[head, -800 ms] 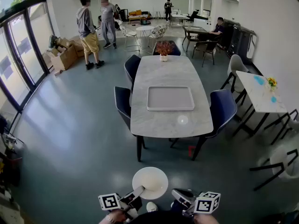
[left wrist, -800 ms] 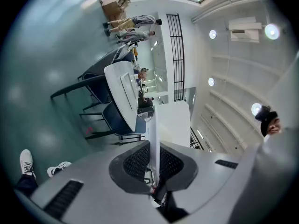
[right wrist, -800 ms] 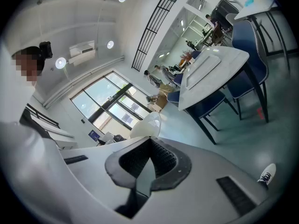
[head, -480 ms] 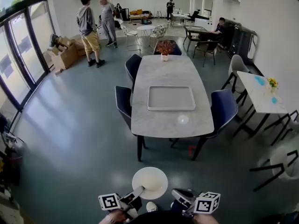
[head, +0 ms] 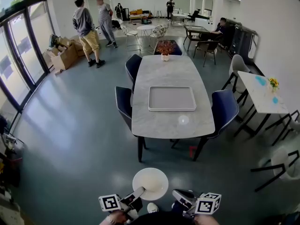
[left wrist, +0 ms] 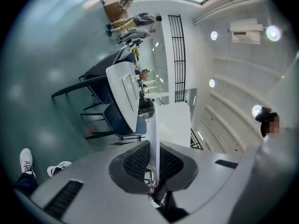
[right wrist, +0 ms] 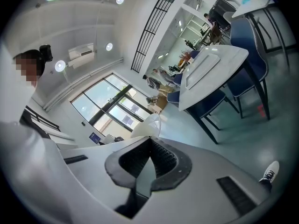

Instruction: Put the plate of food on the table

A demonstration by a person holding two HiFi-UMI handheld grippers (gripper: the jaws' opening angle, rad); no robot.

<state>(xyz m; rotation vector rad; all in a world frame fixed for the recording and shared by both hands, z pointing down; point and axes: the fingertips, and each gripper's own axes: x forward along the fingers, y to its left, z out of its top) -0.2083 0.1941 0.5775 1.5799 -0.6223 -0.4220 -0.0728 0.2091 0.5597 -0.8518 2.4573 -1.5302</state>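
While the plate hangs over the floor, pinched by its rim in the left gripper, the table stands well ahead — the walk over and the set-down both seem left to do. The right gripper carries nothing, jaws pressed together.

Plate nearest, low centre, its near-left rim between left gripper jaws. Right gripper just right of plate, apart. Dining table ahead, well apart. Tray on table's middle; potted plant at far end. Chairs along table's left, single chair at right. Cardboard boxes far left, two people beside them.
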